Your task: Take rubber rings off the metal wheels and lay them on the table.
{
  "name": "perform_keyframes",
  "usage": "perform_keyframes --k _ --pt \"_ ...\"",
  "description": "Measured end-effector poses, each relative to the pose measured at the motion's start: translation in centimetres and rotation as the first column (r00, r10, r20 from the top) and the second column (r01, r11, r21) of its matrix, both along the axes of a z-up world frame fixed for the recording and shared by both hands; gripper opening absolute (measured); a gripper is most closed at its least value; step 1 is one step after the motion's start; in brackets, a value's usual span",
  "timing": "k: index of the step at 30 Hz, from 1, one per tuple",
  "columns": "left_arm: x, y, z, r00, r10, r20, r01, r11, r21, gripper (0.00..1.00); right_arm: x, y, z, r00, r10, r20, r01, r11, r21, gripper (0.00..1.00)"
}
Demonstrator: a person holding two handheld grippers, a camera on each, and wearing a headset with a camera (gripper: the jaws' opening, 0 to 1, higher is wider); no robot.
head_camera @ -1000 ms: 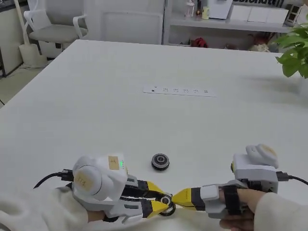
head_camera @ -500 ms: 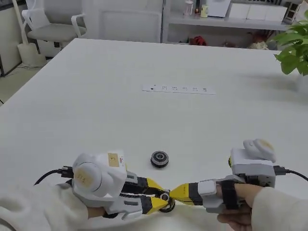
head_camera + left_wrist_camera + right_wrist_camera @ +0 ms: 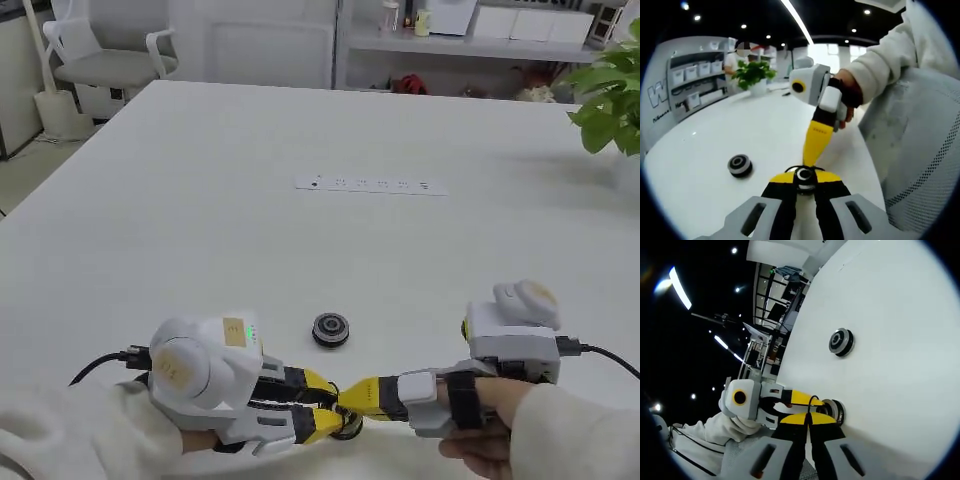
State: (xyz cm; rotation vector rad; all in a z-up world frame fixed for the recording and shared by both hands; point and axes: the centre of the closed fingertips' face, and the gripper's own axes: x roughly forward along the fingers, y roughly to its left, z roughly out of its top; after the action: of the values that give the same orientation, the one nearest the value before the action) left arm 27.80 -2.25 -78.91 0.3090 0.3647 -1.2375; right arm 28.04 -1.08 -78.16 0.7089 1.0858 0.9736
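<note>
My left gripper (image 3: 335,411) is near the table's front edge, its yellow jaws shut on a small metal wheel (image 3: 349,426). That held wheel (image 3: 804,174) sits between the left gripper's (image 3: 804,178) tips. My right gripper (image 3: 349,398) comes in from the right, and its tip meets the wheel. The right gripper's (image 3: 812,157) jaws are pressed together on a thin black rubber ring (image 3: 791,170) that loops off the wheel. The same ring (image 3: 811,401) rises from the right gripper (image 3: 809,419) beside the held wheel (image 3: 834,411). A second wheel (image 3: 331,329) with its black ring lies loose just beyond.
A white power strip (image 3: 370,185) lies flat mid-table. A green plant (image 3: 610,95) stands at the far right edge. An office chair (image 3: 100,50) and shelves stand beyond the table's far side. A cable (image 3: 100,368) trails left from the left gripper.
The right gripper has slid left until its tip reaches the wheel in the left gripper. The left gripper and the loose wheel have stayed put.
</note>
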Motion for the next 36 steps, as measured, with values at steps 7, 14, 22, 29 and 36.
perform_keyframes --k 7,14,22,29,36 --pt "0.0 0.0 0.0 1.000 -0.004 0.004 0.004 1.000 0.009 0.13 0.3 -0.3 -0.2 0.998 0.015 0.054 -0.013 0.999 -0.049 0.00" --pt "0.1 -0.1 0.0 1.000 -0.001 -0.014 0.002 0.999 0.033 0.14 0.4 -0.3 0.0 0.993 0.045 0.112 -0.035 0.996 -0.087 0.00" --pt "0.0 0.2 0.1 0.999 -0.004 -0.040 0.007 0.998 0.070 0.14 0.7 -0.6 0.4 0.983 0.065 0.169 -0.043 0.991 -0.126 0.00" --pt "-0.1 0.5 1.5 0.999 -0.025 -0.021 0.026 0.996 0.080 0.15 1.4 -1.0 1.2 0.978 0.050 0.203 -0.023 0.991 -0.133 0.00" --pt "-0.5 1.0 2.5 0.999 -0.048 0.000 0.047 0.994 0.100 0.29 2.1 -1.1 2.6 0.968 0.022 0.251 0.009 0.993 -0.121 0.00"
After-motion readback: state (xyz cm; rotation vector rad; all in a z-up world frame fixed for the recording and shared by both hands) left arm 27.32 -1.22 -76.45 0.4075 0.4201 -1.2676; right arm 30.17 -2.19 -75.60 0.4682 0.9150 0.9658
